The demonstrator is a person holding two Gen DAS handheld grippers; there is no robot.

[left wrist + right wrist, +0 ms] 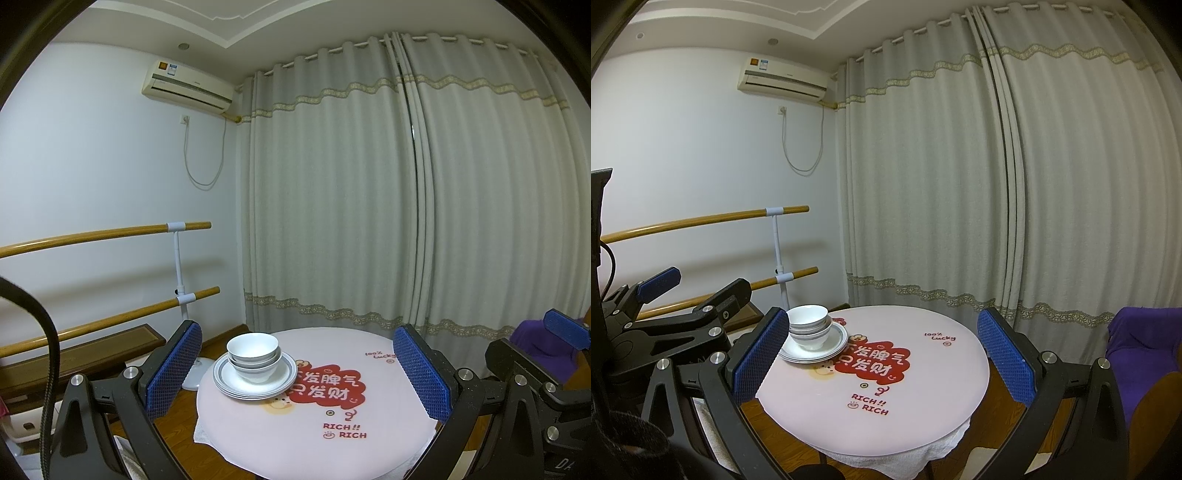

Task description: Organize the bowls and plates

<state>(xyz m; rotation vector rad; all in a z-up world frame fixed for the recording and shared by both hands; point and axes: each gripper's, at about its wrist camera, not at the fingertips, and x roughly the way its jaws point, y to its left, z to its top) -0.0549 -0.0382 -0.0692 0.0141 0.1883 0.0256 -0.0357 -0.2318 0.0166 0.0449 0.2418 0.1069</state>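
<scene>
I see nested white ceramic bowls (252,355) on stacked grey-rimmed white plates (236,384), left-centre on the round pink-covered table (369,435).

In the right wrist view, the right claw's (879,360) left pad (762,352) covers the left edge of the stacked plates (833,341) and part of the nested bowls (809,325). How many bowls are nested, and how many plates lie under them, is too fine to count. The tabletop's (258,443) near edge runs off the bottom of the left wrist view. The purple cloth (1141,343) is cut by the right border, and what it drapes over stays unclear.
</scene>
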